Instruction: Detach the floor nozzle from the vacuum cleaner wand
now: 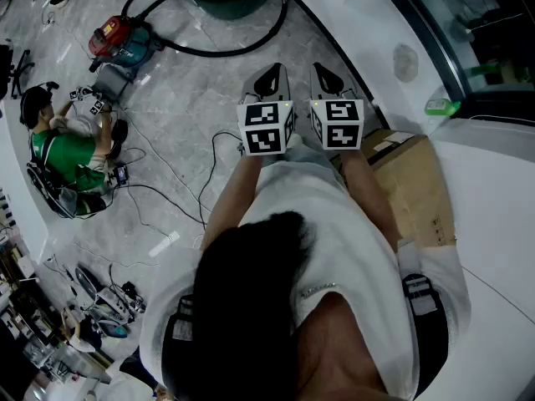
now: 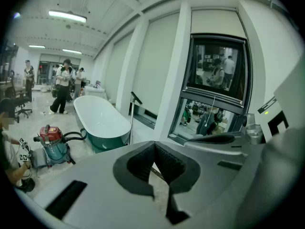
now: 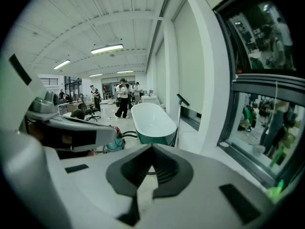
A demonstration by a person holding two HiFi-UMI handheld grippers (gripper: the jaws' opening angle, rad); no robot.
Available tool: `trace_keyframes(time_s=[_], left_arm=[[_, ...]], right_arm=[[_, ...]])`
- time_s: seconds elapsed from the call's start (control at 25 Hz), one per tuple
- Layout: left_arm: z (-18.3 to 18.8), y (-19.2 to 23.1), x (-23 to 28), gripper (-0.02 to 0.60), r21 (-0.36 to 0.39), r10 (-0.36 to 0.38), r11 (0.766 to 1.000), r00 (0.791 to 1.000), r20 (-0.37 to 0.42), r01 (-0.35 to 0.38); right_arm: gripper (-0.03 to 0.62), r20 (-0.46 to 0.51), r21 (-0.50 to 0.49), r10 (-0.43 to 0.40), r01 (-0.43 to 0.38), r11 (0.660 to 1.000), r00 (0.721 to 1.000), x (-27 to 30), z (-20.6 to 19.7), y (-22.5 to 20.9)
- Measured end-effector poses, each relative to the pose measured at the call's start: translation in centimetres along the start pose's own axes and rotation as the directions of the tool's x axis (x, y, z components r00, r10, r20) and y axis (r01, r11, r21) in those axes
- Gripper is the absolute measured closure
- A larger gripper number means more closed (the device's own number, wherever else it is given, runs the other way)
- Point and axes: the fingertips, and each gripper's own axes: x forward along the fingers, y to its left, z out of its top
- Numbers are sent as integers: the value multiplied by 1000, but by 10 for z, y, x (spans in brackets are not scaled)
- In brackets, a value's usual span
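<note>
- Vacuum cleaner (image 1: 119, 40): upper left on the floor (image 1: 192, 98), well apart from both grippers; nozzle joint unclear.
- Probably stiff, light plastic; take hold of the wand near the joint.
- Left gripper (image 1: 267, 82), centre: jaws together, empty.
- Right gripper (image 1: 328, 78): likewise closed, empty.

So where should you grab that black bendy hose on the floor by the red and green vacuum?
Probably the bare middle of the black round hose, where it lies in an open curve on the grey stone floor, clear of the red-and-teal canister vacuum. Come from straight above, fingers either side of its round body, since it lies flat.
</note>
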Motion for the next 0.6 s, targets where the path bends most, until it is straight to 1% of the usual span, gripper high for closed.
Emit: trace_keyframes(time_s=[0.16,0.28,0.44,0.6], left_arm=[[-8,10,-2,584,4,15,1000,1000,-20,-15],[-12,14,-2,584,-3,31,1000,999,-30,-31],[-12,11,-3,584,8,30,1000,999,-30,-29],[-13,8,-3,586,9,23,1000,999,-27,-23]], right_arm=[[579,-8,30,22,-22,999,1000,5,-5,9],[579,-12,38,24,-23,999,1000,4,-8,8],[579,-16,38,16,-16,999,1000,2,-11,6],[579,-17,28,25,-25,999,1000,2,-12,9]])
